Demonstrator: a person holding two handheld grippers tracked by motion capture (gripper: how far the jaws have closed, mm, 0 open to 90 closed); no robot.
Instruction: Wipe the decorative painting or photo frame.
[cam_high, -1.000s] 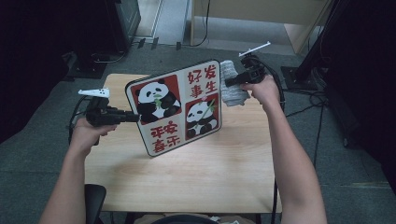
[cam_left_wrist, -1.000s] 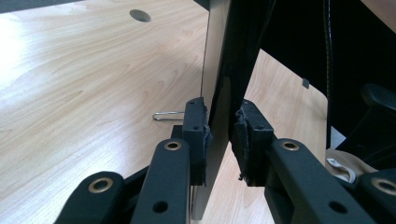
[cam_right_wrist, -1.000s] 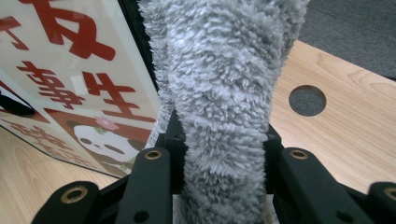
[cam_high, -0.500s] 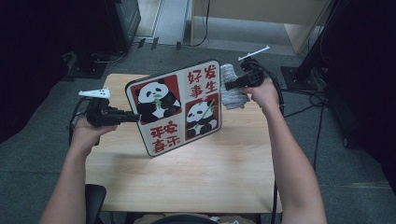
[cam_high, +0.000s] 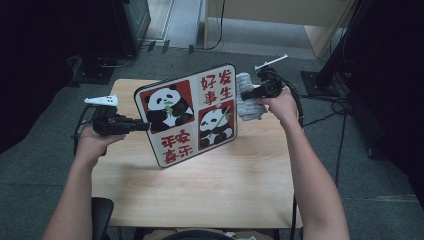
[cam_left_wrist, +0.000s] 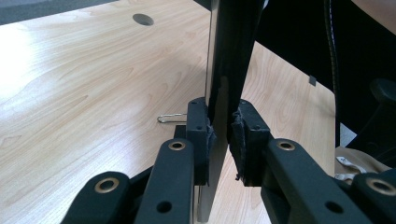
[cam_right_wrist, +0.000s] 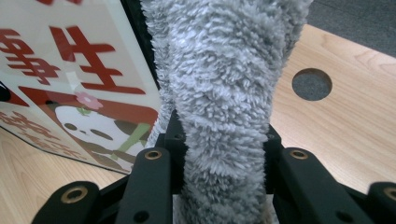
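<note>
The left tool (cam_high: 142, 125), arm stretched forward, clamps the left edge of the panda sign (cam_high: 187, 114), held tilted above the desk (cam_high: 200, 190). The right tool (cam_high: 245, 95) grips a grey fluffy cloth (cam_high: 248, 100) at the sign's right edge.

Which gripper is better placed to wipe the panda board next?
Right. The right gripper is shut on the grey cloth, at the board's top right corner. The left gripper is clamped on the board's edge, holding it up off the table.

Black two-jaw grippers (cam_high: 142, 125) (cam_high: 243, 95) with brass-ringed screw holes, white top plates, trailing black cables; bare forearms.
</note>
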